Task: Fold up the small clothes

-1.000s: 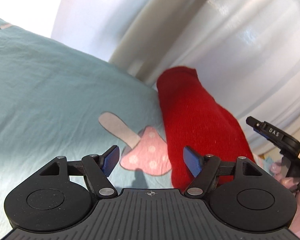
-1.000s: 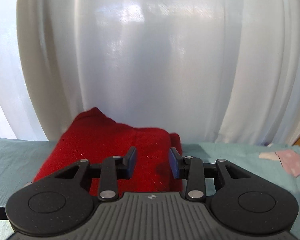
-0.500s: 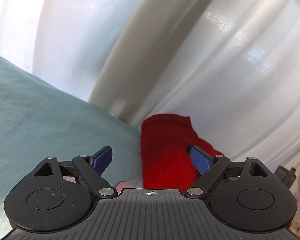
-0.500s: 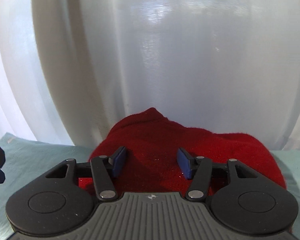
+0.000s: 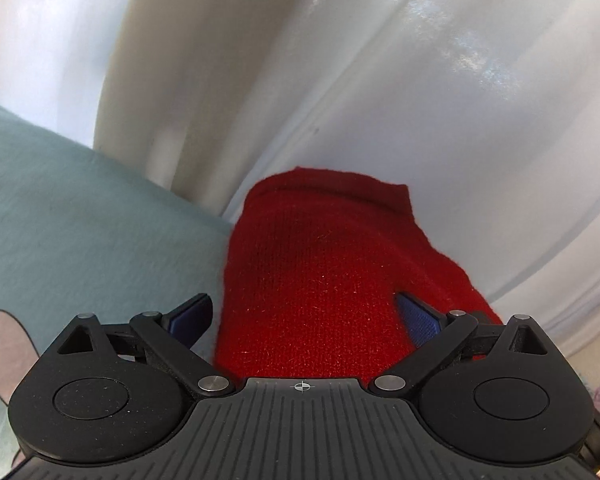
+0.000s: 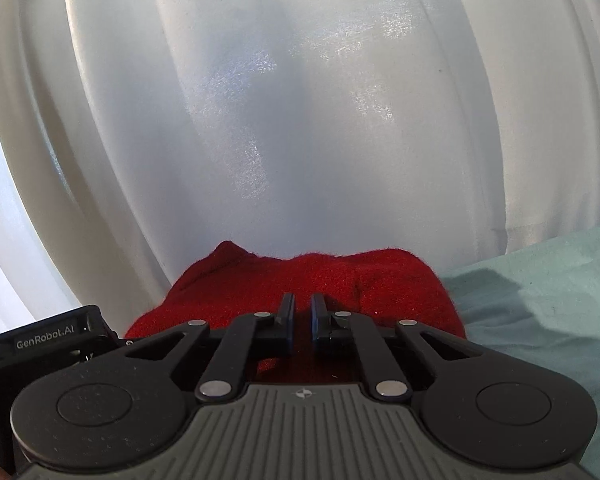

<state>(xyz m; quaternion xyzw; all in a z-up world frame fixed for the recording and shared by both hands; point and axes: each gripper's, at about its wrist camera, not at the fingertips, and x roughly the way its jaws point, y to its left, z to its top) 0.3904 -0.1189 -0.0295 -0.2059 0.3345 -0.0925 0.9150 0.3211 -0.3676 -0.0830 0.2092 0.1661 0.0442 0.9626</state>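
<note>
A red knit garment (image 5: 320, 280) lies folded on a pale teal sheet (image 5: 80, 220) against a white curtain. My left gripper (image 5: 304, 316) is open wide, its blue pads astride the near end of the garment. In the right wrist view the same red garment (image 6: 300, 276) lies under my right gripper (image 6: 301, 316). Its jaws are nearly closed with only a narrow gap, and red cloth shows between and below them. Whether cloth is pinched between the pads is unclear.
A white curtain (image 6: 300, 120) hangs right behind the garment. A pink mushroom print (image 5: 0, 340) shows on the sheet at lower left. The left gripper's body (image 6: 56, 336) shows at the left edge of the right wrist view.
My right gripper has closed from wide open to almost shut over the garment. My left gripper has opened wider and come closer over the garment's end.
</note>
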